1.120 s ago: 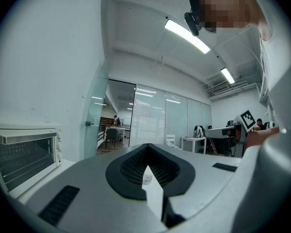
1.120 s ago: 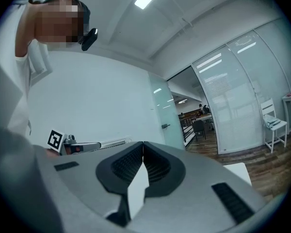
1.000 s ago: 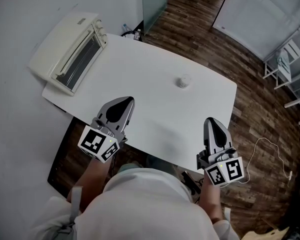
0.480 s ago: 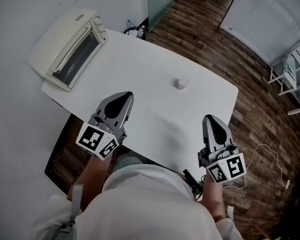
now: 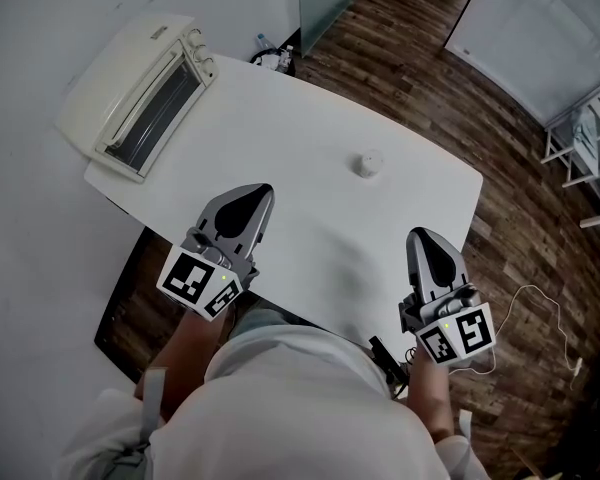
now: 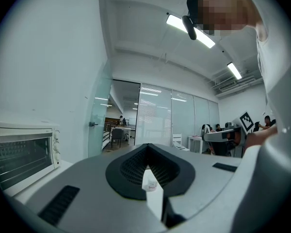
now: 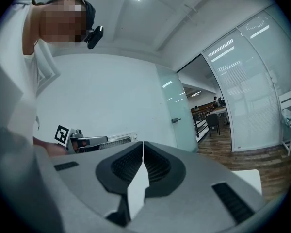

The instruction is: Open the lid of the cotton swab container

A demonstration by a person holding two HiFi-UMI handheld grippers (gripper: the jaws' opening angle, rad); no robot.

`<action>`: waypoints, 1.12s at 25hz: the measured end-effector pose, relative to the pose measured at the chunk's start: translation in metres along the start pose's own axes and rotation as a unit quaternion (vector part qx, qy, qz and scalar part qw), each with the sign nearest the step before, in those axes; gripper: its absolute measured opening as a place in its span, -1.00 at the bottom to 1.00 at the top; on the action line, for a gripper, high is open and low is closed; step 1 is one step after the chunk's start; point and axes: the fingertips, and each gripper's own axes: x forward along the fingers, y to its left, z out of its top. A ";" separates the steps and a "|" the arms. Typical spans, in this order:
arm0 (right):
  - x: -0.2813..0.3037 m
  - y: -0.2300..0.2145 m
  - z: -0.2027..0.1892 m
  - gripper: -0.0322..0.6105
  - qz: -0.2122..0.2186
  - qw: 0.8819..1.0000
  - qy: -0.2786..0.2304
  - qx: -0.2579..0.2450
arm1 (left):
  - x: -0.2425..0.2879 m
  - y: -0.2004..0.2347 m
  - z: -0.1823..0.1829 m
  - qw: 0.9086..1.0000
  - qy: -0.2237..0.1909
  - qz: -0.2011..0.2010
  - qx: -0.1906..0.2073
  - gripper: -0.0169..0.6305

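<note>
The cotton swab container [image 5: 370,163] is a small white round tub with its lid on, standing alone toward the far right of the white table [image 5: 310,128]. In the left gripper view it shows small through the slit below the jaw tips [image 6: 150,184]. My left gripper [image 5: 257,194] hovers over the table's near left part, shut with nothing in it, well short of the container. My right gripper [image 5: 426,234] is at the near right edge, also shut and empty. In both gripper views the jaws of the left gripper [image 6: 146,147] and right gripper [image 7: 143,144] meet.
A cream toaster oven [image 5: 140,93] sits on the table's far left corner, also seen in the left gripper view [image 6: 19,152]. Dark wood floor [image 5: 540,258] surrounds the table, with a cable [image 5: 530,303] on the right. Glass partitions stand beyond.
Both grippers have edged slightly forward over the table's near edge and stay shut. The container has not moved.
</note>
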 end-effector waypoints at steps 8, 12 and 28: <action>0.009 -0.013 -0.003 -0.83 -0.026 1.000 0.007 -0.003 | 0.005 0.018 -0.001 1.000 0.004 -0.013 -0.001 -0.94; 0.013 -0.023 -0.007 -0.83 -0.044 0.999 0.009 -0.002 | 0.010 0.027 -0.005 1.000 0.007 -0.018 -0.003 -0.94; 0.039 -0.048 -0.038 -0.83 -0.064 0.997 0.033 0.001 | 0.044 0.037 -0.030 0.999 0.021 -0.047 -0.008 -0.94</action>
